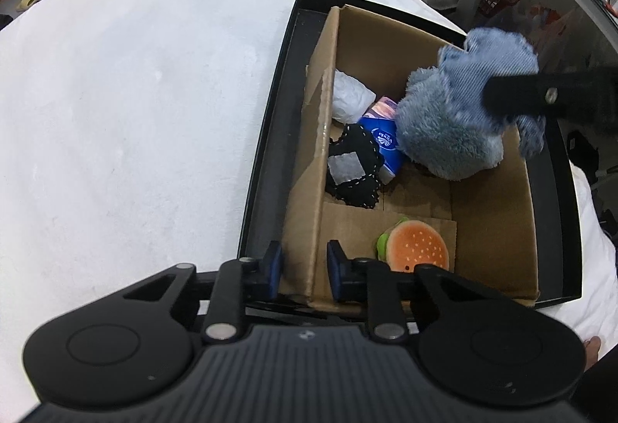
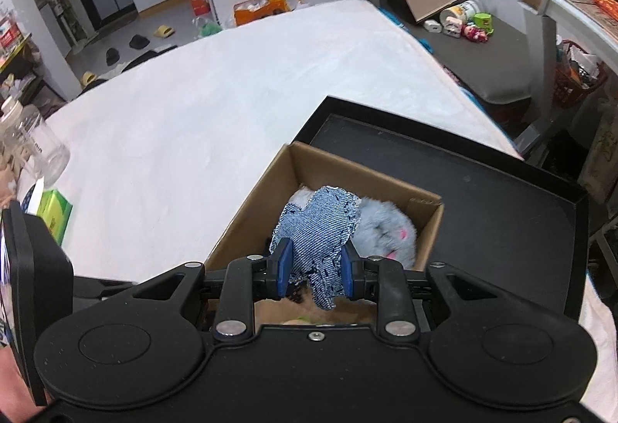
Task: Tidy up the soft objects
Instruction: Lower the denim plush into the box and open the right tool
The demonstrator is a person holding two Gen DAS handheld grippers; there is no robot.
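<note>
Here the left gripper (image 1: 303, 270) is straddling the cardboard box's (image 1: 309, 168) near-left wall, pads narrowly apart, clamping nothing I can confirm. Right gripper (image 2: 314, 270) is squeezing a denim plush (image 2: 316, 230), hanging over the box. Inside are lying a burger toy (image 1: 415, 247), black stitched pillow (image 1: 353, 168), blue tissue pack (image 1: 382, 141) (print unreadable) and grey furry toy (image 1: 436, 133). Beyond the black tray (image 1: 266, 153), the white bed (image 1: 135, 95) is lying bare.

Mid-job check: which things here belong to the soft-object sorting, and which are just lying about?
Job:
cardboard box
denim toy in the right gripper
grey plush
burger toy
black patch cushion
tissue pack
white bag

Lying about:
black tray
green box
clear jar
</note>
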